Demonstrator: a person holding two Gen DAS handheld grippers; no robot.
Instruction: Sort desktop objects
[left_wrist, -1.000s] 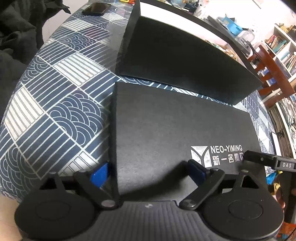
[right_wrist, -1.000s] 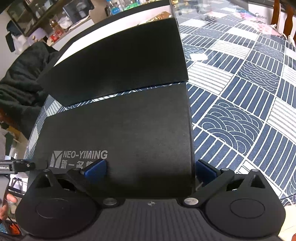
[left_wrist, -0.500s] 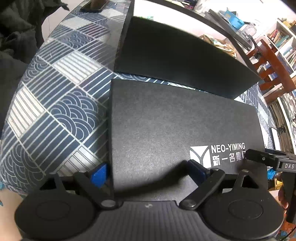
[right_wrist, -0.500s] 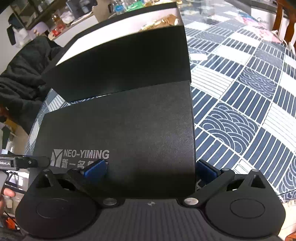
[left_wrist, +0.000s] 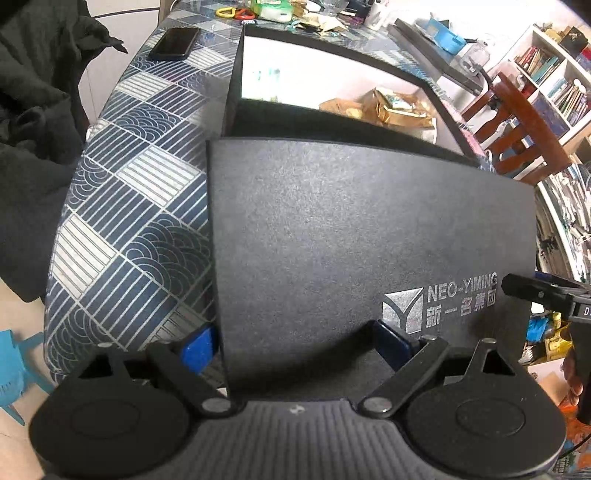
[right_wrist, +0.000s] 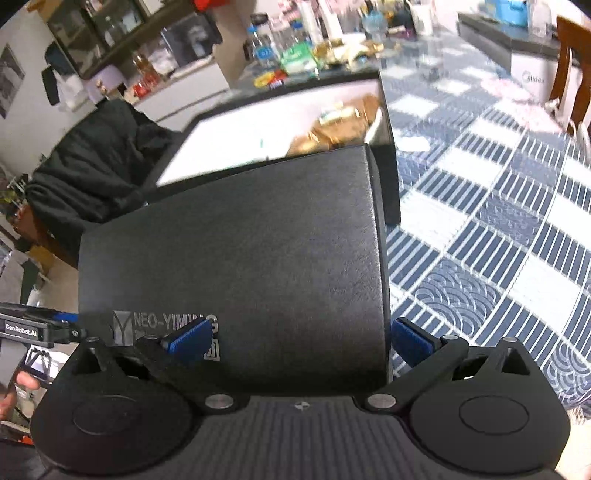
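Observation:
A black lid (left_wrist: 351, 229) printed NEO-YIMING is held up off the table between both grippers. My left gripper (left_wrist: 293, 343) straddles its left near corner: one blue pad (left_wrist: 195, 349) sits against the outer side, the other lies over the top. My right gripper (right_wrist: 299, 341) straddles the right near corner of the lid (right_wrist: 240, 258) the same way. Both sets of jaws stand wide apart. Beyond the lid is the open black box (left_wrist: 236, 85) with a white inside, holding golden packets (left_wrist: 391, 107). The lid's far edge overlaps the box's (right_wrist: 391, 184) near wall.
A blue and white patterned cloth covers the table (left_wrist: 129, 221). A black phone (left_wrist: 173, 42) lies far left and clutter lines the far edge. Dark clothing (left_wrist: 33, 110) hangs at the left, and a wooden chair (left_wrist: 524, 122) and bookshelves stand at the right.
The lid has risen off the table and moved forward with both grippers, so it now overlaps the box's near wall. The box's white inside and golden packets have come into view.

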